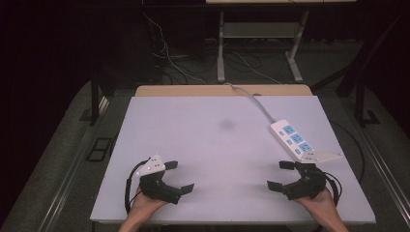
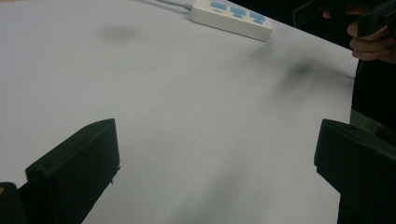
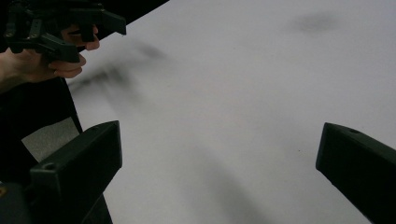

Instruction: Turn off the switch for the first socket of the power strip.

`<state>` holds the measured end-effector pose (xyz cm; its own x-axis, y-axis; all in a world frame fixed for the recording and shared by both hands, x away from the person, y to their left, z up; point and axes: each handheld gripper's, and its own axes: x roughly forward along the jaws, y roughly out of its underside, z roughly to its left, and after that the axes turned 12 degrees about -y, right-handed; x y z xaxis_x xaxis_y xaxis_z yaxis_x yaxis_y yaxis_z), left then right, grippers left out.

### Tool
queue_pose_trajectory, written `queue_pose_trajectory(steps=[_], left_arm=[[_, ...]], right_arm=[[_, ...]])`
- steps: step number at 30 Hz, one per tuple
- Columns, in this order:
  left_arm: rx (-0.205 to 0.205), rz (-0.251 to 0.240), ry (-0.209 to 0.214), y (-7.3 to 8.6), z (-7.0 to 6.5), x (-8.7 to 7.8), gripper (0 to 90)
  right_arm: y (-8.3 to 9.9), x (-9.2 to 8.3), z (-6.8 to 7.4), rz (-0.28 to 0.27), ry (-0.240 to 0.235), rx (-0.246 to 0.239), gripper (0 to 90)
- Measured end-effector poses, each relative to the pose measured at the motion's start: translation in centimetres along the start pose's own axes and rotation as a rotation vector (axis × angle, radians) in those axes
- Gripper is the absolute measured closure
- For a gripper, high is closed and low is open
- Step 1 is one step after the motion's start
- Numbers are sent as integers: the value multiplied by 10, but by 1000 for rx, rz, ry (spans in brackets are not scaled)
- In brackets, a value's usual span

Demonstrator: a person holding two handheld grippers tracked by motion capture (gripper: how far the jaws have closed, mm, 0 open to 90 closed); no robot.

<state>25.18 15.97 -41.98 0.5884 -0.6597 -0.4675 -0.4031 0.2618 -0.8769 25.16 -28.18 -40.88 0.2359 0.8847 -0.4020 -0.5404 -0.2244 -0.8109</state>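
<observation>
A broad, flat, matte white rectangular table top [image 1: 217, 145] lay under both claws, its surface smooth and plain apart from a faint grey smudge [image 1: 227, 124] well ahead of them, roughly midway between the two; a strip of pale wood [image 1: 193, 90] showed along its far edge. Nothing on it served as a container, and nothing sat between either pair of jaws. The long white plastic power strip [image 1: 291, 139] with blue socket faces lay just ahead of the right claw, angled toward the far side, and its white cable [image 1: 251, 99] ran off over the far edge; in the left gripper view the same strip [image 2: 231, 17] lay far ahead and toward the right. The left black two-jaw gripper [image 1: 183, 176], held in the person's left hand [image 1: 145, 205] near the near-left corner, had its jaws spread wide, blocky matte black pads well apart over bare table, and a grey three-cornered plate [image 1: 152, 166] sat on top of it. The right black two-jaw gripper [image 1: 280, 175], held in the right hand [image 1: 319, 203] near the near-right corner, was likewise spread wide and empty, with its own grey plate [image 1: 325, 156] touching or just beside the near end of the power strip. Each claw pointed inward toward the other, well apart.
</observation>
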Motion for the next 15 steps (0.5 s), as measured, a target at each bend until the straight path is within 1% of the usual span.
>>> queue_pose_trajectory(steps=[6, 15], left_arm=[[-1, -1, -5, 0, 2, -2, 0], [1, 2, 2, 0, 1, -2, 0]], right_arm=[[1, 0, 1, -3, -4, 11, 1], [1, 1, -1, 9, -5, 13, 1]])
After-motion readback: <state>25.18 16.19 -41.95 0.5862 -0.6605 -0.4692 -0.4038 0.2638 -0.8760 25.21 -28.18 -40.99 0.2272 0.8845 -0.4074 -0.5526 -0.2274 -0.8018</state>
